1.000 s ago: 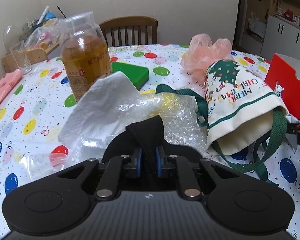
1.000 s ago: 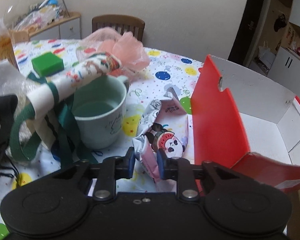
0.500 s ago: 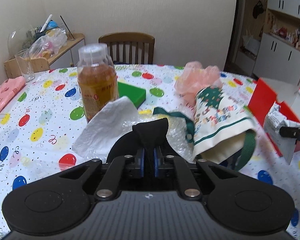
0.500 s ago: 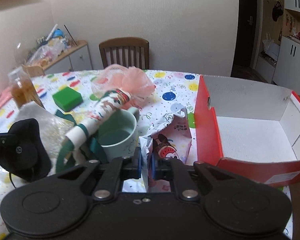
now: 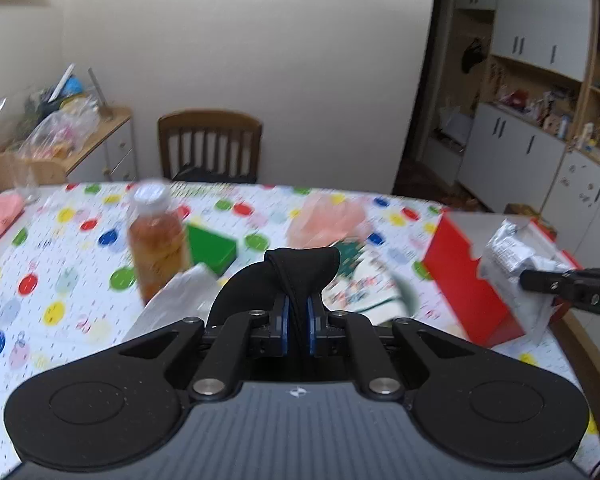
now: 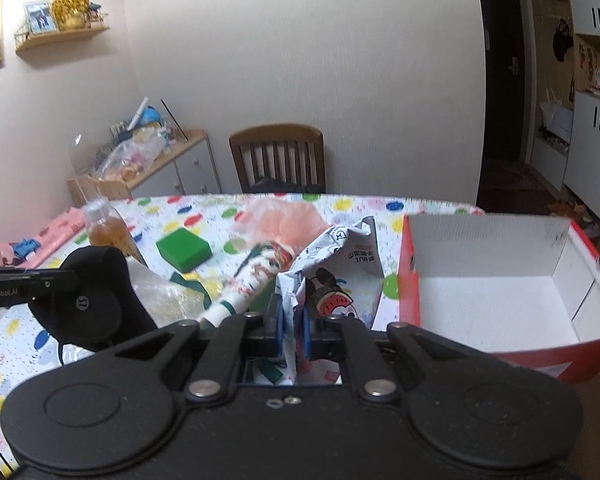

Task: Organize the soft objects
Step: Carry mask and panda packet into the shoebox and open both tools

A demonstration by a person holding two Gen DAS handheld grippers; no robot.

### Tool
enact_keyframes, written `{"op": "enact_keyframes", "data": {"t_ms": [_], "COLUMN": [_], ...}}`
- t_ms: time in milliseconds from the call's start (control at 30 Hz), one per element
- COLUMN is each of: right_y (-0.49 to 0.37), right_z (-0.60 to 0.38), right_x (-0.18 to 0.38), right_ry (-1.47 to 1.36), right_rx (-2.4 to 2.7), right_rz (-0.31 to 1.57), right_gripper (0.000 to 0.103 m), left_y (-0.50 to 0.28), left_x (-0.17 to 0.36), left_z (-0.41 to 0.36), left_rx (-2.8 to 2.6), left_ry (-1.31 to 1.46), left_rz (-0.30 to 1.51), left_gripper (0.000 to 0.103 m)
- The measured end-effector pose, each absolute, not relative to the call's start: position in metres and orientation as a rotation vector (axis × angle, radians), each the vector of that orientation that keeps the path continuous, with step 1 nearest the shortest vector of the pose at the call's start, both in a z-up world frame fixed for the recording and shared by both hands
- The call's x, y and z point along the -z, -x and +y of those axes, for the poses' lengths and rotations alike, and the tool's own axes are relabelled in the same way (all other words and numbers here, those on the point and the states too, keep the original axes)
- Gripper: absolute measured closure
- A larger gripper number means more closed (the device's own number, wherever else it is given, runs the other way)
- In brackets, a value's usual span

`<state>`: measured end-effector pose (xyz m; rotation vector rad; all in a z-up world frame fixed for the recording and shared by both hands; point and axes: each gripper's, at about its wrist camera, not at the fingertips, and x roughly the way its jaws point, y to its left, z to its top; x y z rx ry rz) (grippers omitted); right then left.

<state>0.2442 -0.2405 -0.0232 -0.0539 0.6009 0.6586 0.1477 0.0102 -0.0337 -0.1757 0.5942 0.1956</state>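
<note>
Two soft things are in the air at once: the left gripper (image 5: 296, 322) has its jaws clamped on a black pouch (image 5: 300, 264), and the right gripper (image 6: 290, 332) has its jaws clamped on a crumpled panda packet (image 6: 332, 276). Both hang above the table (image 5: 60, 280), with the open red box (image 6: 496, 304) just to the right of the packet and apparently empty. The step seems to be carrying both to the box. Take the packet over the near wall first and part the jaws only once it hangs inside. Keep the pouch high enough to clear the bottle (image 5: 158, 240) and the Christmas bag (image 6: 252, 280), then bring it in beside the packet so the grippers do not collide.
</note>
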Motion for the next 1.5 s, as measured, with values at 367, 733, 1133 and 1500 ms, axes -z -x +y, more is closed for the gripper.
{"op": "enact_keyframes", "data": {"t_ms": [367,733,1133,1500], "right_y": [-0.262,-0.295,-0.337,-0.371], "right_z": [-0.268,-0.32,-0.374,-0.386], "right_x": [0.002,0.005,0.028,0.057], "right_ry": [0.069,0.06,0.077,0.127], "right_rx": [-0.626,-0.554,-0.511,-0.489], "right_rz": [0.566,0.569,0.614,0.672], "right_gripper": [0.095,0.095,0.095,0.095], "left_y": [-0.189,-0.259,-0.325,-0.389], "left_x": [-0.018,-0.025,-0.019,0.016], "left_z": [-0.042,-0.106,-0.18,-0.233], "left_rx": [-0.034,0.078,0.145,0.175], "left_ry": [0.138,0.108,0.066,0.045], "left_rz": [0.537,0.543,0.553,0.616], "left_gripper": [0.094,0.094,0.094,0.094]}}
